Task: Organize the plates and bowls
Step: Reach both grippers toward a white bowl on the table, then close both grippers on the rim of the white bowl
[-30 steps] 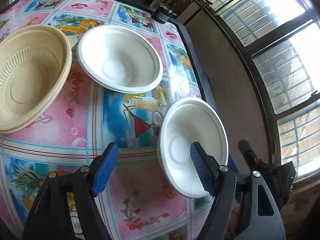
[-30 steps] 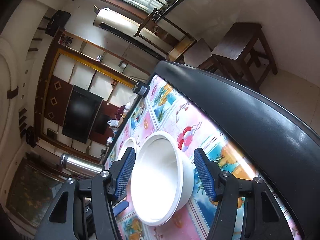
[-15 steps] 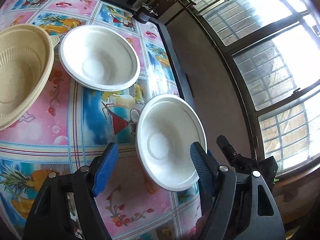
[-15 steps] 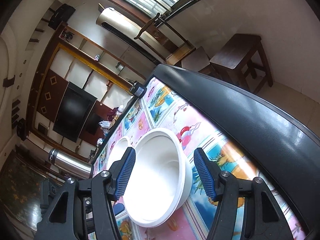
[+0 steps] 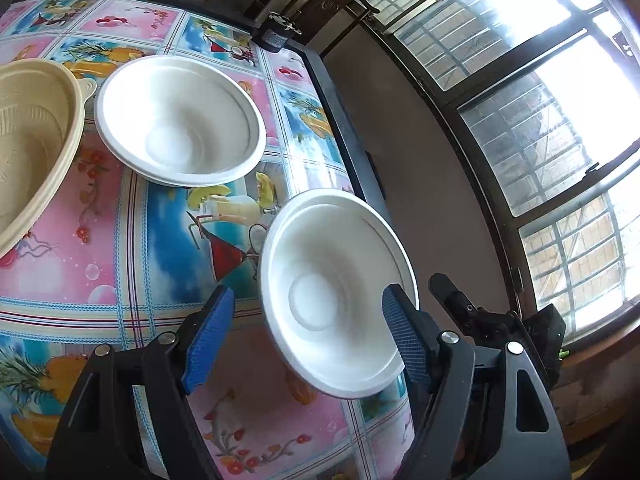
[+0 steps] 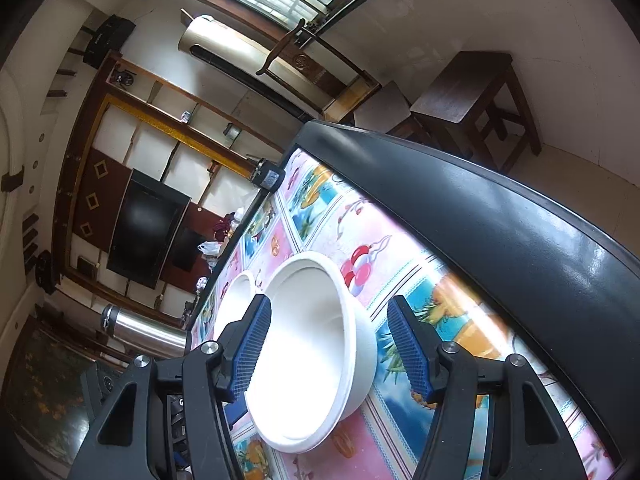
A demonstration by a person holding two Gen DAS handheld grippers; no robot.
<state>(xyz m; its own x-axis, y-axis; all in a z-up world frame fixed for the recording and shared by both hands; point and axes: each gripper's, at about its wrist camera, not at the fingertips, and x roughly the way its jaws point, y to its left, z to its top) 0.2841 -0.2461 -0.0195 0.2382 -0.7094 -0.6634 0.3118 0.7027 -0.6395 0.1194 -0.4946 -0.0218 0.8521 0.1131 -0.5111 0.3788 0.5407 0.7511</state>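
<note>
Left hand-held gripper (image 5: pixel 304 344) jaws standing wide, nothing pressed between the pads; its right pad sits over the near rim of the near white bowl (image 5: pixel 336 300), but contact can't be confirmed from this angle. Right hand-held gripper (image 6: pixel 330 352) also spread open, straddling that same bowl: left pad at the inner wall, right pad clear of the outer wall with tabletop (image 6: pixel 400 396) showing in the gap. Bowl looks tipped toward the left camera, possibly lifted on one side. Ahead of the left gripper and to its left, a second white bowl (image 5: pixel 180 120) rests upright; further left, touching or nearly so, a tan bowl (image 5: pixel 32 136). Step in hand, by my reading: taking hold of the near bowl to nest it in its white twin. Next move calls for one gripper closing on the rim wall, then lift, carry forward-left, lower in level.
</note>
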